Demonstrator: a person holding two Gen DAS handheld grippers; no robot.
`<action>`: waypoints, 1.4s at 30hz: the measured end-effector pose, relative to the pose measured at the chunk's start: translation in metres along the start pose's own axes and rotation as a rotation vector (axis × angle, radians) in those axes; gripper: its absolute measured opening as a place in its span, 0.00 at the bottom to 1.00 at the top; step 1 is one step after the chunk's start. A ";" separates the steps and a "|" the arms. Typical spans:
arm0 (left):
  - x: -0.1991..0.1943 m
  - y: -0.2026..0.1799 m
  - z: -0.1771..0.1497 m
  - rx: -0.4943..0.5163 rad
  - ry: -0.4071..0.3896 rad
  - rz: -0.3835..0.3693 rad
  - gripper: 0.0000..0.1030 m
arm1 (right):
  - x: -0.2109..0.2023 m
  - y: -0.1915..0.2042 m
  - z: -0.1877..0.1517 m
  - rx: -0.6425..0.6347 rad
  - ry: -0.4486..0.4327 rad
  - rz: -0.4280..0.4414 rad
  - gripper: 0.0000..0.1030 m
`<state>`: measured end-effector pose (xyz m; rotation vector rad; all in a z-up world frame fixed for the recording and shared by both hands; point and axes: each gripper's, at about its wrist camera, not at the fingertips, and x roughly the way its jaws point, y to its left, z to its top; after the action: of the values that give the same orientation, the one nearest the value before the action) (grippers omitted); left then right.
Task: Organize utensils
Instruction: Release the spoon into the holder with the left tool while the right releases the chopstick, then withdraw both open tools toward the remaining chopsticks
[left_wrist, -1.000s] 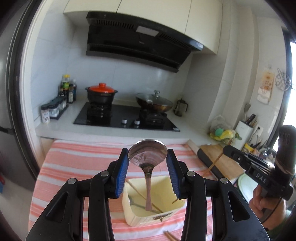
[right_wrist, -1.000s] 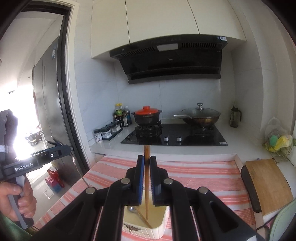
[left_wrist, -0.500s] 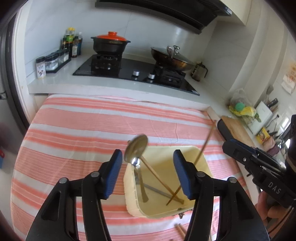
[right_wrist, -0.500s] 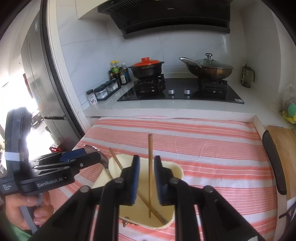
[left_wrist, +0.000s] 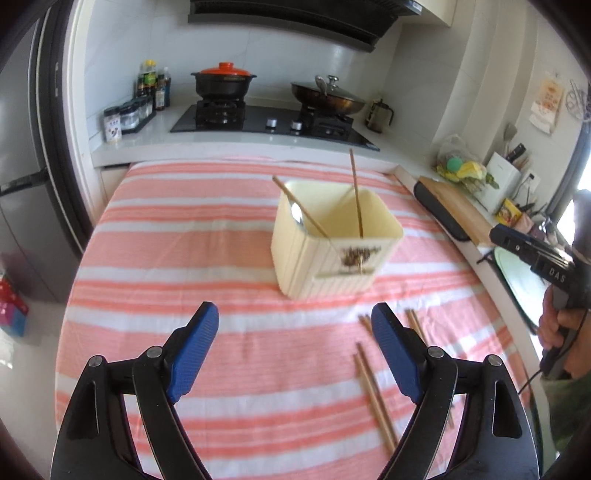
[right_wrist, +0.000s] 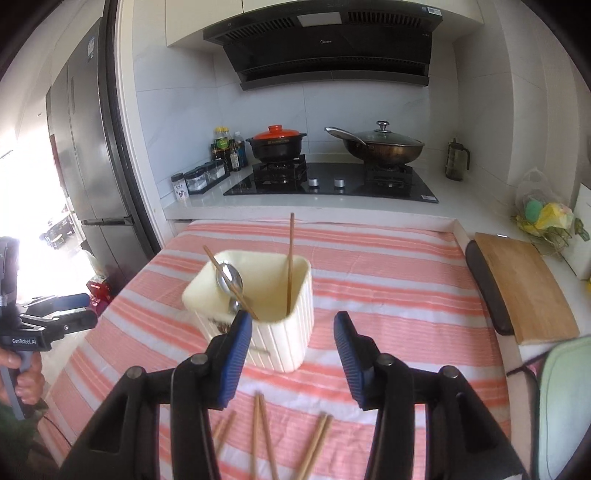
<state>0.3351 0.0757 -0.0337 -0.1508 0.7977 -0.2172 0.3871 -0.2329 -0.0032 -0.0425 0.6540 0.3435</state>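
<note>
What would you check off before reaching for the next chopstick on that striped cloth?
1. Left tool empty, jaws apart: ok.
2. Right tool empty, jaws apart: ok.
3. Cream ribbed plastic utensil holder upright on the pink striped tablecloth: ok.
4. Metal spoon and two wooden chopsticks inside the holder: ok.
5. Loose wooden chopsticks lying on the cloth in front of the holder, nothing lying on them: ok.
6. Whether any loose sticks overlap each other: cannot tell, they are blurred.

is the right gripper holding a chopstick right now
No, the right gripper is open and empty; the upright chopstick stands in the cream holder.
</note>
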 end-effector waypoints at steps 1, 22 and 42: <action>-0.003 -0.002 -0.017 0.002 0.010 -0.001 0.84 | -0.011 -0.001 -0.015 -0.012 0.002 -0.021 0.46; 0.015 -0.047 -0.176 -0.040 0.100 0.077 0.86 | -0.067 -0.026 -0.242 0.179 0.122 -0.250 0.48; 0.026 -0.066 -0.184 -0.021 0.116 0.078 0.87 | -0.050 -0.009 -0.242 0.227 0.147 -0.138 0.48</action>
<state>0.2103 -0.0045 -0.1644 -0.1278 0.9200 -0.1450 0.2109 -0.2915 -0.1659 0.1039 0.8278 0.1323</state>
